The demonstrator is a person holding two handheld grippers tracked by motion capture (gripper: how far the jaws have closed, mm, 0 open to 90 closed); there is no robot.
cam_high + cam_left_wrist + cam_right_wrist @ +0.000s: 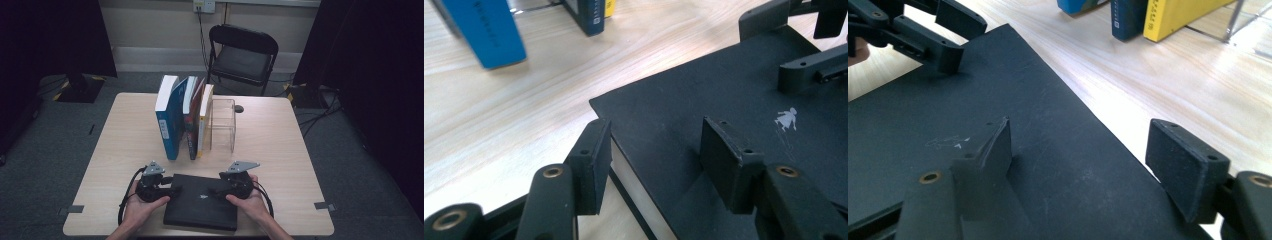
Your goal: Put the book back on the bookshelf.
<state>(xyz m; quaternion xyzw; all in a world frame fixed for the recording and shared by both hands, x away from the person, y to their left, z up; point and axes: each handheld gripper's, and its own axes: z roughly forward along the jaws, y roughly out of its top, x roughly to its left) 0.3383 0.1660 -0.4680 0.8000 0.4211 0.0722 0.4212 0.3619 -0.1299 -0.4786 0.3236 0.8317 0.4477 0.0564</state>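
At the table's near edge the black book [201,202] lies flat, its long axis running near to far. Both grippers straddle its far corners, left gripper [654,160] and right gripper [1088,165], jaws parted with one pad over the cover, one off the edge, likely readying a lift toward the upright books [181,117] beyond.

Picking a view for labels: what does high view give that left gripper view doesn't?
High view alone: the black chair, the clear acrylic stand, the table edge, both hands, and the whole row of upright books.

Left gripper view alone: the left gripper with one jaw beside the page edge and one over the cover, plus a small white figure printed there.

Both: the black book, the blue book, the right gripper.
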